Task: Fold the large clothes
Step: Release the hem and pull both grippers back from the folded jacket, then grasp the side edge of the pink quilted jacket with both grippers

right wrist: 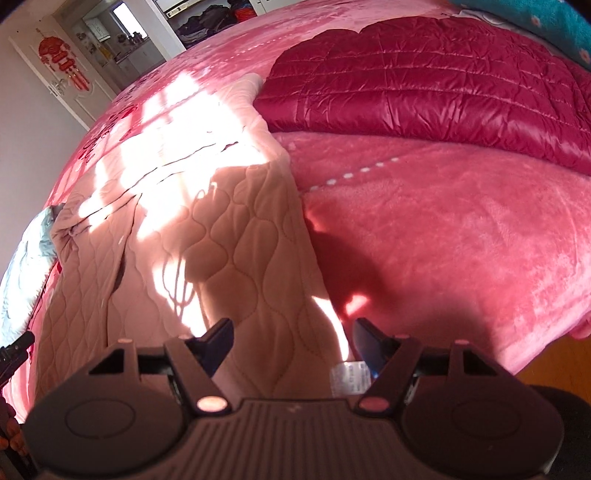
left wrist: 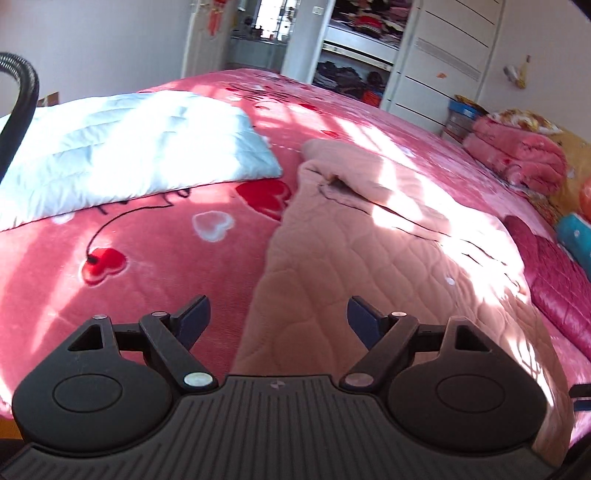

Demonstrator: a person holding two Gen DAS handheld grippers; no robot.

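Note:
A pale pink quilted garment (left wrist: 369,251) lies spread on the pink bed cover (left wrist: 147,266), and it also shows in the right wrist view (right wrist: 207,236). My left gripper (left wrist: 279,314) is open and empty above the garment's left edge near the bed's front. My right gripper (right wrist: 293,339) is open and empty above the garment's right edge, where a white label (right wrist: 349,376) shows. A dark red puffer jacket (right wrist: 424,85) lies to the right, also seen in the left wrist view (left wrist: 554,280).
A folded light blue quilted garment (left wrist: 122,147) lies at the left. Folded pink blankets (left wrist: 517,151) and a teal pillow (left wrist: 576,236) sit at the far right. An open wardrobe (left wrist: 354,55) and a doorway (left wrist: 258,33) stand behind the bed. Wooden floor (right wrist: 554,358) shows at the bed's right corner.

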